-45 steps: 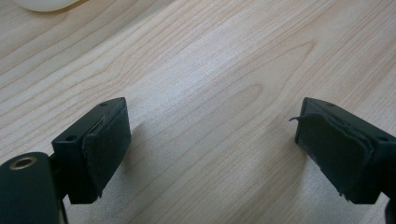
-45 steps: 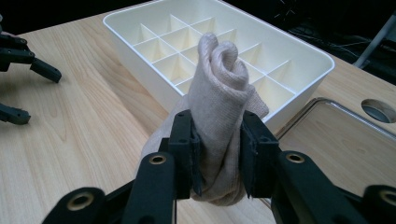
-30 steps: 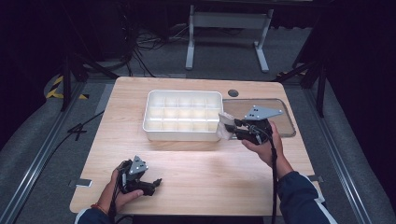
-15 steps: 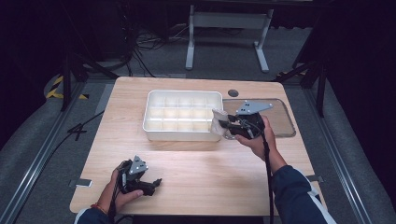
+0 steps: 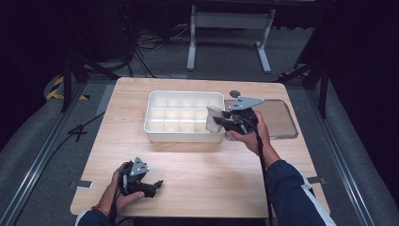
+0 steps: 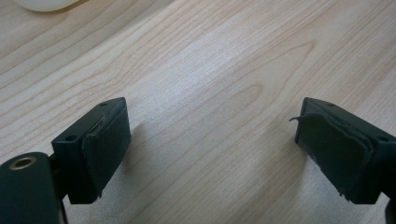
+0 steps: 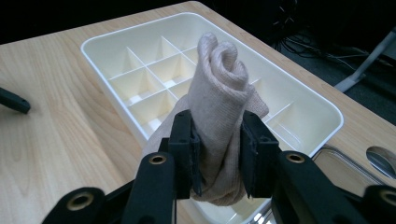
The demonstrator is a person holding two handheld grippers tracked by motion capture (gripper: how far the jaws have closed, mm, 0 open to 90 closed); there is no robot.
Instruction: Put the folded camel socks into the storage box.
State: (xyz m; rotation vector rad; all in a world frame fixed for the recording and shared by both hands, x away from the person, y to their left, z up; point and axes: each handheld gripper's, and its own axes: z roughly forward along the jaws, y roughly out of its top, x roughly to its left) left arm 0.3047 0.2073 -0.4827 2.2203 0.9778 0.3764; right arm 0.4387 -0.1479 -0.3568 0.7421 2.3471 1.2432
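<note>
Since the earlier frame, the rolled sock [image 7: 218, 116] has travelled left with the right gripper [image 5: 225, 123] and now overhangs the right end of the divided tray [image 5: 155, 134]. Its long axis extends forward from the jaws, which clamp its middle. Left gripper [image 5: 153, 186] rests wide open and empty on the table [image 5: 211, 169], well apart from the tray.

I see a beige rolled sock [image 7: 219, 116] between black jaws, a cream-white divided tray [image 7: 116, 51], a pale wood-grain table [image 5: 207, 179], and a dark navy sleeve [image 5: 294, 197] with white stripe.
</note>
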